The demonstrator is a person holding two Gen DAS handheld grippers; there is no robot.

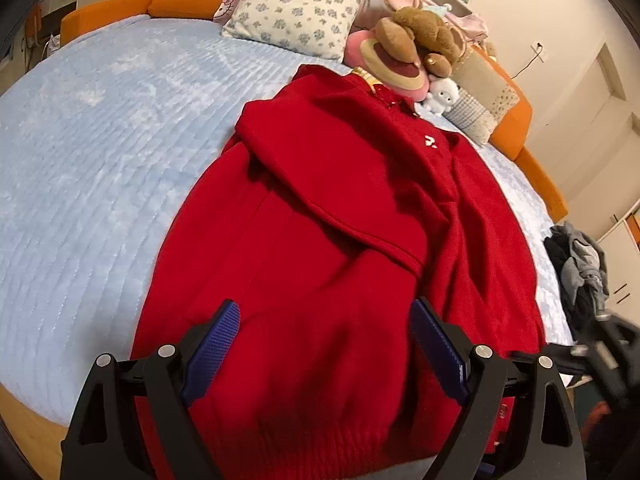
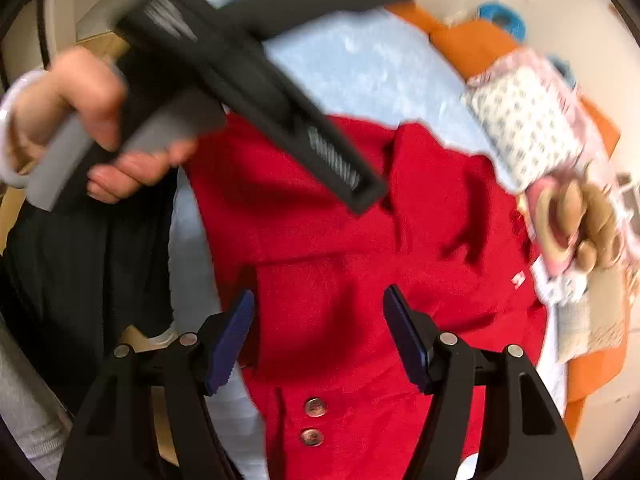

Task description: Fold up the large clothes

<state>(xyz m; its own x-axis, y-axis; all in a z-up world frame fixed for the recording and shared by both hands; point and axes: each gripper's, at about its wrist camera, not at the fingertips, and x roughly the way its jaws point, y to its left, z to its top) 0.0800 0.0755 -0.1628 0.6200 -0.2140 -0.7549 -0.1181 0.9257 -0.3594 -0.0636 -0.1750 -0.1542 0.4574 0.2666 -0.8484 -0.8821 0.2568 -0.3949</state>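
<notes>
Sweater (image 1: 320, 216), red, was seen spread on the blue bedspread (image 1: 100, 152) with one sleeve folded across, while left gripper (image 1: 324, 344) and right gripper (image 2: 320, 332) were both held released above it, nothing grasped.

Even indoor lighting, soft shadows on the garment (image 1: 320, 220); left view mostly sharp, right view motion-blurred; strong fisheye bending, dark vignetted corners.

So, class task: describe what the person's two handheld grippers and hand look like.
Both the left gripper and right gripper have matte black frames, silver pivot bolts and ribbed blue fingers. The bare hand wears a pale bangle and grips a grey handle.
</notes>
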